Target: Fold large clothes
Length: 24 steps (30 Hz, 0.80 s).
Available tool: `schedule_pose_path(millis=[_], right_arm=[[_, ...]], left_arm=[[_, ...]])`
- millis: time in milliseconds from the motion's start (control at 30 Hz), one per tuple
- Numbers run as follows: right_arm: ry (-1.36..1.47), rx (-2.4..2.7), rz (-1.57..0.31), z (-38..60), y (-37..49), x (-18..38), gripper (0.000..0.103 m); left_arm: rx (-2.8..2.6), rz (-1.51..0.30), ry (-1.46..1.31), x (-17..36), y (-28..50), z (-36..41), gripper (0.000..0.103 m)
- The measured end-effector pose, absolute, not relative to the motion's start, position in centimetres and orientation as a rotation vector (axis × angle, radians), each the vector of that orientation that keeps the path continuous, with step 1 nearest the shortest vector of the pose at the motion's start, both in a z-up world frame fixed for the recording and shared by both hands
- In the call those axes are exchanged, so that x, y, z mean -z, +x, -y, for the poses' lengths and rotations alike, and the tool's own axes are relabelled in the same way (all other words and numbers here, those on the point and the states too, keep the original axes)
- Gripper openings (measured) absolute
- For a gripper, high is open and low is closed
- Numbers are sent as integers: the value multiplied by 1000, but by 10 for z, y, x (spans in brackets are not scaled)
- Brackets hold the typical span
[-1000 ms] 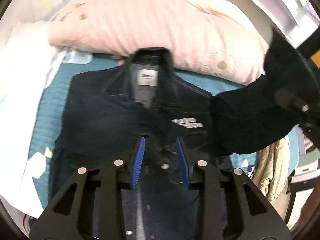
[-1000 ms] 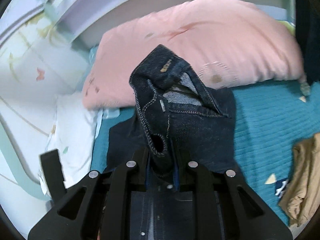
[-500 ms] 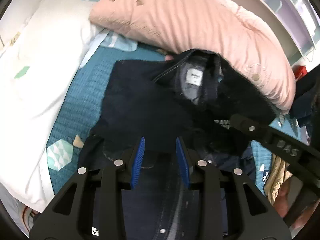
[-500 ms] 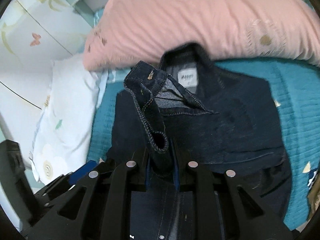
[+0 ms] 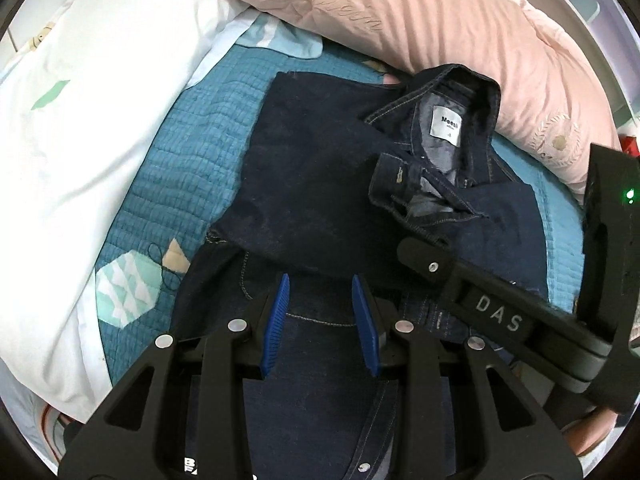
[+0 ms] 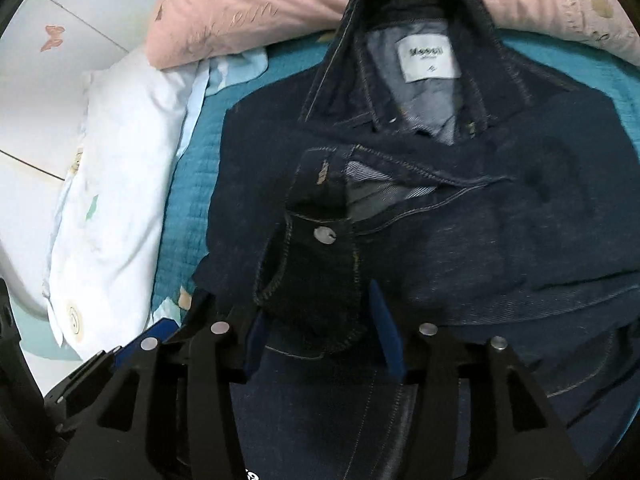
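The jacket (image 6: 460, 216) lies on the bed (image 5: 168, 184), its collar against the pink pillow (image 5: 400, 16). The right tongs (image 6: 320, 328) are opening, with the cuff (image 6: 316, 264) loose between them. The left tongs (image 5: 320, 312) stand spread and empty above the denim.
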State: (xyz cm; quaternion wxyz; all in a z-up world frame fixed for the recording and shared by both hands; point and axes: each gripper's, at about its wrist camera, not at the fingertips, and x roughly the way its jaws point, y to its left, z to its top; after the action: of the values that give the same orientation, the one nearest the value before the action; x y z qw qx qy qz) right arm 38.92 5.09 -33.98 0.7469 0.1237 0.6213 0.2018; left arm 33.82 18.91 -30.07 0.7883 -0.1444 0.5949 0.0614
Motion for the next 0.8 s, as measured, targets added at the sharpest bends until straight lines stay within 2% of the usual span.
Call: schedule_pose_path(millis=[167, 267, 467, 500, 567, 600, 667, 700, 767, 800], right_arm=[[435, -532, -1358, -32, 390, 333, 54], [436, -488, -1316, -13, 387, 314, 59], [410, -414, -1249, 36, 387, 281, 59], [392, -397, -1248, 42, 388, 279, 57], [356, -368, -1260, 56, 389, 279, 38], [345, -366, -1267, 61, 389, 281, 35], [330, -357, -1292, 69, 387, 289, 19], [327, -351, -1308, 73, 387, 296, 17], [333, -341, -1340, 77, 387, 311, 12], [337, -337, -1361, 77, 387, 320, 10]], left_arm=[[-130, -1267, -297, 295, 341, -184, 34], [-120, -1263, -299, 289, 345, -175, 34], [-34, -1243, -295, 281, 363, -135, 34], [-16, -1244, -297, 283, 366, -127, 34], [14, -1250, -301, 287, 371, -113, 34], [35, -1257, -303, 291, 374, -105, 33], [72, -1282, -301, 303, 381, -90, 32], [75, -1294, -291, 311, 384, -84, 28], [79, -1335, -257, 329, 390, -70, 14], [103, -1359, -265, 340, 392, -65, 12]])
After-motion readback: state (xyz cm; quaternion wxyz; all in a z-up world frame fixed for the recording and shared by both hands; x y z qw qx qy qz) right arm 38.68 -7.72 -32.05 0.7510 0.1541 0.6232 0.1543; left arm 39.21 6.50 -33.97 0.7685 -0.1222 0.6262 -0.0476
